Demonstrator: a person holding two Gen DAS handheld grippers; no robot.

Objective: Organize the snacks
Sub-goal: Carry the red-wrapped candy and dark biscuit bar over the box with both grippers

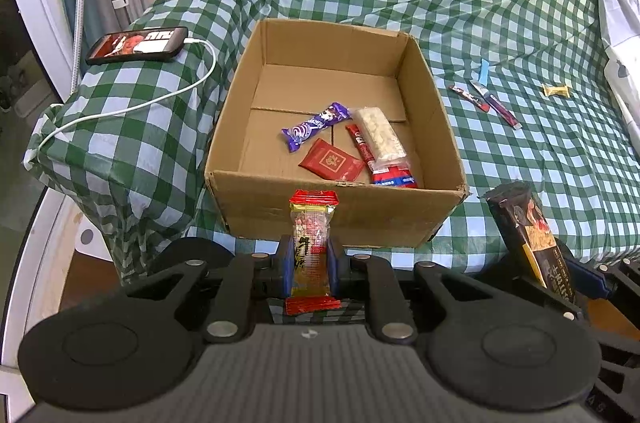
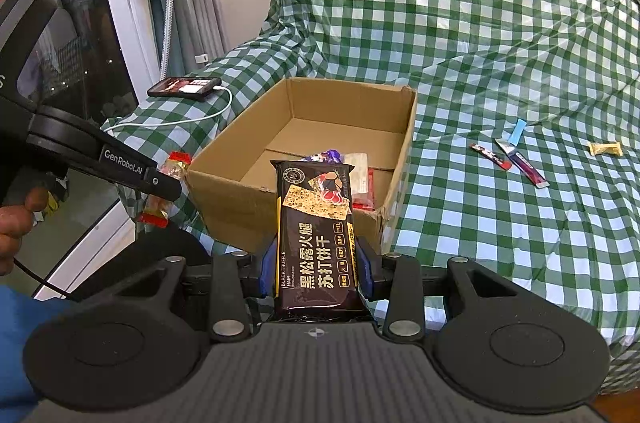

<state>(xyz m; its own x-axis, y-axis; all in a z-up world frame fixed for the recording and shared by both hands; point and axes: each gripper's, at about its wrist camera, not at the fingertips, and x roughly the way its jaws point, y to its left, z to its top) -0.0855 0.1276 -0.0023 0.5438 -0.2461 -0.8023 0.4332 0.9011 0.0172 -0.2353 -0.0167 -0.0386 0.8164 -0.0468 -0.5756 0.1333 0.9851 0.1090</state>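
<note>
Left tongs [image 1: 311, 265] pinch a red-ended snack packet [image 1: 313, 223] upright before the cardboard box [image 1: 336, 211]; right tongs [image 2: 316, 273], angled downward, pinch a black cracker pack [image 2: 314, 235] beside it.

The box [image 1: 336, 219] is matt brown cardboard, rough and frayed at its near corner. The checked cover [image 1: 500, 3] under it looks like thin, shiny, creased plastic sheeting. The snack packets are glossy film: a black cracker pack [image 2: 314, 243] and a red-and-clear one [image 1: 313, 247]. The phone [image 1: 138, 45] screen is glossy.
</note>
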